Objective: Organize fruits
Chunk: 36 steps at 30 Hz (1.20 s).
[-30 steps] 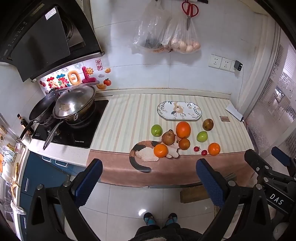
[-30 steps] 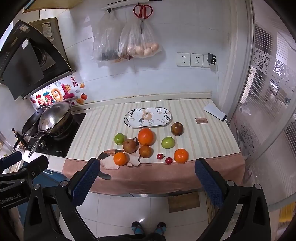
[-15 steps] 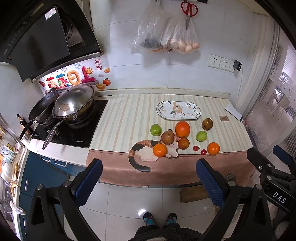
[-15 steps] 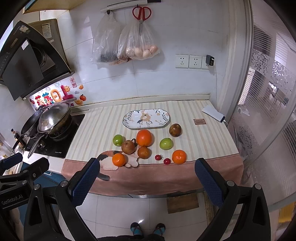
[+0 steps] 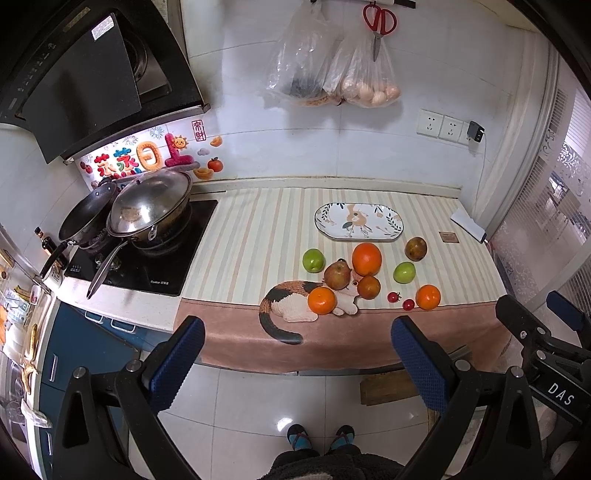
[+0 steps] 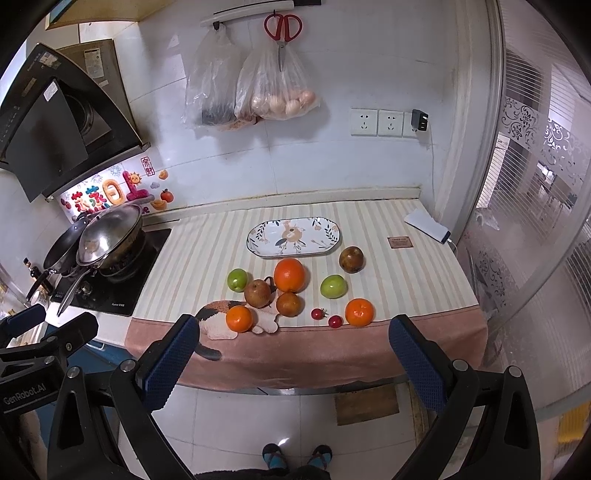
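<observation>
Several fruits lie loose on the striped counter cloth (image 5: 251, 236): a large orange (image 5: 366, 258) (image 6: 290, 274), two green apples (image 5: 313, 260) (image 5: 404, 272), brown pears (image 5: 337, 275), small oranges (image 5: 322, 300) (image 5: 428, 297) and two cherry tomatoes (image 5: 394, 297). An empty oval patterned plate (image 5: 359, 222) (image 6: 293, 236) sits behind them. My left gripper (image 5: 297, 363) and right gripper (image 6: 293, 360) are both open and empty, held over the floor in front of the counter, well short of the fruit.
A stove (image 5: 147, 258) with a lidded wok (image 5: 149, 206) and a pan stands at the left. Bags (image 5: 332, 70) and red scissors (image 5: 378, 22) hang on the wall. A white power bank (image 6: 426, 226) lies at the counter's right. A wooden block (image 6: 365, 404) lies on the floor.
Both views have shifted only slightly; the counter and fruit sit a touch higher and closer. Both grippers stay open and empty.
</observation>
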Each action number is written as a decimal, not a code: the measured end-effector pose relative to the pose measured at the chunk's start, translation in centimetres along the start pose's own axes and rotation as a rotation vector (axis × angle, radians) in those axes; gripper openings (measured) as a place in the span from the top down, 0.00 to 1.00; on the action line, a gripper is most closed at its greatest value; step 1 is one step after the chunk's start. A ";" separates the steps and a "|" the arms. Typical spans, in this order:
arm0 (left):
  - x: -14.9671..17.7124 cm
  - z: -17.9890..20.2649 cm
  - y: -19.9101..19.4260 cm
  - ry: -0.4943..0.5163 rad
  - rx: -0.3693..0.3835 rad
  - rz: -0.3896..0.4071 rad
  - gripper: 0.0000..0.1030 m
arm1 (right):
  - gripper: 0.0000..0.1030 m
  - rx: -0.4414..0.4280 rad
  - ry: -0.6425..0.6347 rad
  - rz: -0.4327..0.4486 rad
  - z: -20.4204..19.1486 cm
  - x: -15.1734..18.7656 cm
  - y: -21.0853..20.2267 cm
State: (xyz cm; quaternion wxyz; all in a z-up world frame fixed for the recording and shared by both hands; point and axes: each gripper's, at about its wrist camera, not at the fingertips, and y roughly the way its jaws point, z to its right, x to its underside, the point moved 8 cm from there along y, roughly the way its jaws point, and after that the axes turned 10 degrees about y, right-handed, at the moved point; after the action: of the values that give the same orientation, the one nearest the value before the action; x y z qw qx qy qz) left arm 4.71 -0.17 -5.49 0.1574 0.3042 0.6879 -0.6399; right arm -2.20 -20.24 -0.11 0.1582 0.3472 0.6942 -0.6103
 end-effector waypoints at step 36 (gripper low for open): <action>0.0 -0.2 0.3 0.001 0.000 0.002 0.00 | 0.00 -0.009 0.008 -0.007 0.4 0.0 0.3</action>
State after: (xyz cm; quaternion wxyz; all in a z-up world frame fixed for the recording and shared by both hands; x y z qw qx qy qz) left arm 4.94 -0.02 -5.65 0.1579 0.3051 0.6877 -0.6396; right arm -2.12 -20.60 -0.39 0.1548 0.3465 0.6988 -0.6063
